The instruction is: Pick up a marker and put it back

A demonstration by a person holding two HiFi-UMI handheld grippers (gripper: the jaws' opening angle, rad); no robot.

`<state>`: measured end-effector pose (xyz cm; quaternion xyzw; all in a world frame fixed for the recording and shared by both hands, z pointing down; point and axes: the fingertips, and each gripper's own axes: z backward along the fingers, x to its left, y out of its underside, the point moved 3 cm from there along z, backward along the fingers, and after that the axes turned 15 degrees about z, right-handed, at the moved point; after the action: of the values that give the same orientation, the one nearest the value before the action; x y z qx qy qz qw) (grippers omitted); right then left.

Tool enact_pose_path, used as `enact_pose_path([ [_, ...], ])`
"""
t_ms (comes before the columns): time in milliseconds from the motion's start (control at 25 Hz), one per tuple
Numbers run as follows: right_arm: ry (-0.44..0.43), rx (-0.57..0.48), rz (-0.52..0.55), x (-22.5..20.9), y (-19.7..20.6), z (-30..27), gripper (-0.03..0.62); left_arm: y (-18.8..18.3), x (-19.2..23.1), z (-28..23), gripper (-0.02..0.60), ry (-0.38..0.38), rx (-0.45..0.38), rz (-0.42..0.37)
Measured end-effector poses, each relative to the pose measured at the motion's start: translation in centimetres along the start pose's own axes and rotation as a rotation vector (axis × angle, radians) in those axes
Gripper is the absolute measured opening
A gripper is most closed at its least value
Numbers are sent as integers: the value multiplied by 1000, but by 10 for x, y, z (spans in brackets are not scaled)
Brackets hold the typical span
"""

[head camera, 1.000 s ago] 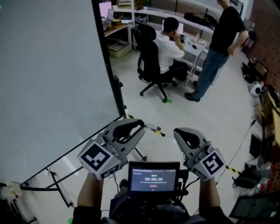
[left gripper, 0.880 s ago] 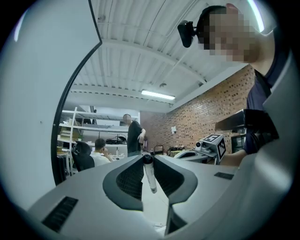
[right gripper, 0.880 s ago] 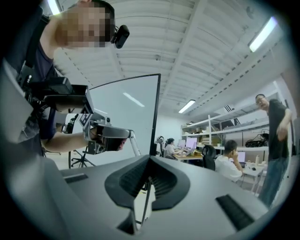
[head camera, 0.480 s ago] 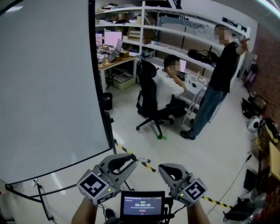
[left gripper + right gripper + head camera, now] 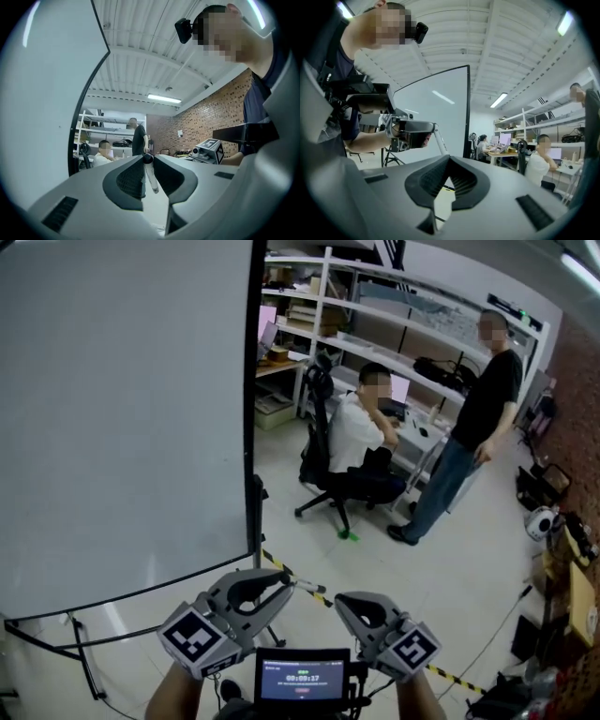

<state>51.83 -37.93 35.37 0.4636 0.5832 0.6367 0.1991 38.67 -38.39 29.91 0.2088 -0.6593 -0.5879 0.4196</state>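
My left gripper point(image 5: 284, 581) is shut on a white marker point(image 5: 308, 586) with a dark cap. In the left gripper view the marker point(image 5: 151, 177) sits between the jaw tips and points forward and a little down. The right gripper view shows the same marker point(image 5: 439, 141) sticking out of the left gripper point(image 5: 433, 127). My right gripper point(image 5: 341, 601) is held beside it at the same height, jaws shut, tips together, with nothing between them. A large whiteboard point(image 5: 122, 409) on a stand fills the left of the head view, ahead of both grippers.
The whiteboard's black edge point(image 5: 253, 399) and stand legs point(image 5: 84, 667) are close on the left. A seated person point(image 5: 361, 432) on an office chair and a standing person point(image 5: 473, 442) are ahead, by desks and shelves point(image 5: 375, 306). Striped tape point(image 5: 450, 676) crosses the floor. A small screen point(image 5: 300, 678) sits between my hands.
The head view has lifted and swung toward the whiteboard, whose edge now lies further right. Both grippers sit lower in the picture, the marker still in the left jaws. The standing person has turned.
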Motion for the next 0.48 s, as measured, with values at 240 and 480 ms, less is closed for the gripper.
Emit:
enact_pose_path([
  [240, -33, -19, 16, 12, -14, -24, 11, -12, 12, 31, 71, -47, 3, -31],
  [480, -82, -67, 25, 18, -31, -44, 11, -22, 16, 54, 72, -113, 5, -43],
])
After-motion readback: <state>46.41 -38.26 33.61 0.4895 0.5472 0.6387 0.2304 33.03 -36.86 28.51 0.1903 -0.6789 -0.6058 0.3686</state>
